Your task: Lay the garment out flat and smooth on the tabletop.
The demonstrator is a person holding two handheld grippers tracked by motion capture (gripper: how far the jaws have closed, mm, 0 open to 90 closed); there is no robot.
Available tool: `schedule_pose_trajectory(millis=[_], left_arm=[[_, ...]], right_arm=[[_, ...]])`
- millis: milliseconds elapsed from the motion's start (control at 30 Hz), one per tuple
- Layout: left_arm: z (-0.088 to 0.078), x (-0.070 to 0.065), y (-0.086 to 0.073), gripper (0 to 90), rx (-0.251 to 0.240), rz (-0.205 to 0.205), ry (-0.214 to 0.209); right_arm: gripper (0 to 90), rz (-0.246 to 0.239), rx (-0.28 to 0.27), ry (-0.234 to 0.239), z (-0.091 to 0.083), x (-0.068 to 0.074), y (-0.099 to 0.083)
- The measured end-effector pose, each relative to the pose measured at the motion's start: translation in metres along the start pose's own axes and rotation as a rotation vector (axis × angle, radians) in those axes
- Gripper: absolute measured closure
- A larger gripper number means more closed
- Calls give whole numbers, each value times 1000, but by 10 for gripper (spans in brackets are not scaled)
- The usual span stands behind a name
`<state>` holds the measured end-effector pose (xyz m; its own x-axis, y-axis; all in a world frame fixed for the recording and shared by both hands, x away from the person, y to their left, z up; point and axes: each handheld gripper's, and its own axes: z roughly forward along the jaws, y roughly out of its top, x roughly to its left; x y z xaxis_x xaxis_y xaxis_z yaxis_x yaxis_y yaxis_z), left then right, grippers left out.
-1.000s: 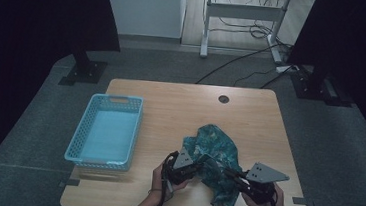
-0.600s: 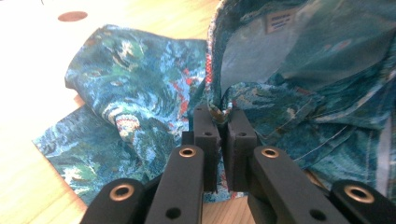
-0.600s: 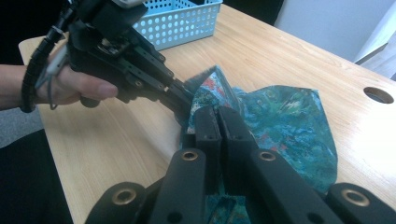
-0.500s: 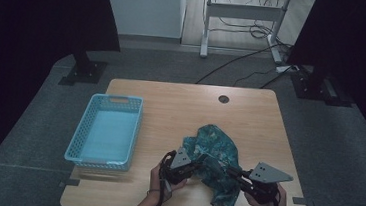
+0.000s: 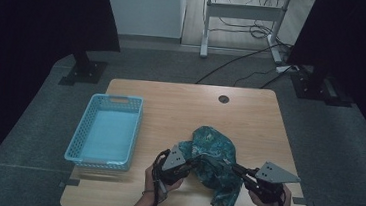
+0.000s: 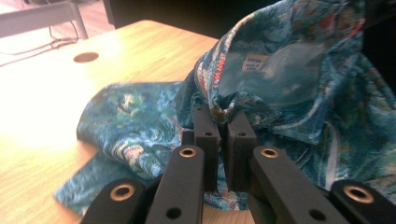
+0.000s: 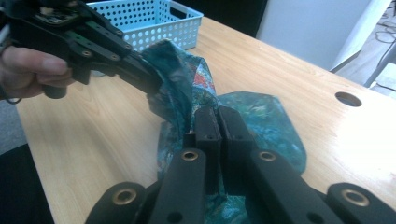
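**Colours on the tabletop**

We see a shirt (image 5: 214, 158) in teal and deep blue, with a swirling print flecked with red, white and green, and a small white label inside its collar. Near the tabletop's left edge, our basket (image 5: 104, 130) is pale blue with dotted perforated walls. The tabletop (image 5: 180, 108) is light wood grain. Both claws are black.

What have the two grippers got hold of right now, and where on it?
Both hold the teal patterned shirt. The left gripper pinches the collar edge below the label; the right gripper pinches a bunched fold of its fabric, exact part unclear.
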<state>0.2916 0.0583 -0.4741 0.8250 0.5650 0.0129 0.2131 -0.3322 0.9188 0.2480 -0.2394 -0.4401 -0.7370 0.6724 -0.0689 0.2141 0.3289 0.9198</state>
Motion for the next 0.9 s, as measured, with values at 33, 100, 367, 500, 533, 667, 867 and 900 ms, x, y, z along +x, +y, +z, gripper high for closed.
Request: schedule_pose_trajectory(millis=[33, 100, 367, 500, 533, 667, 867, 900], left_arm=[[-1, -1, 1, 853, -4, 4, 1], [-4, -3, 4, 854, -11, 12, 0], [-7, -7, 5, 854, -10, 32, -5], [-7, -7, 4, 854, -5, 30, -9], [-7, -7, 4, 854, -4, 30, -10], [-8, -6, 3, 854, 0, 27, -10], [-14, -6, 6, 855, -14, 30, -8], [-15, -7, 7, 855, -16, 31, -8]], right_arm=[[871, 0, -2, -3, -1, 0, 0], [871, 3, -9, -12, -2, -1, 1], [872, 4, -12, -25, -3, -2, 0], [873, 4, -10, -25, -1, -1, 0], [873, 3, -9, -24, -1, -1, 0], [874, 1, -5, -24, 0, 0, 0], [874, -1, -18, -28, -1, 2, 2], [874, -1, -18, -28, -1, 2, 2]])
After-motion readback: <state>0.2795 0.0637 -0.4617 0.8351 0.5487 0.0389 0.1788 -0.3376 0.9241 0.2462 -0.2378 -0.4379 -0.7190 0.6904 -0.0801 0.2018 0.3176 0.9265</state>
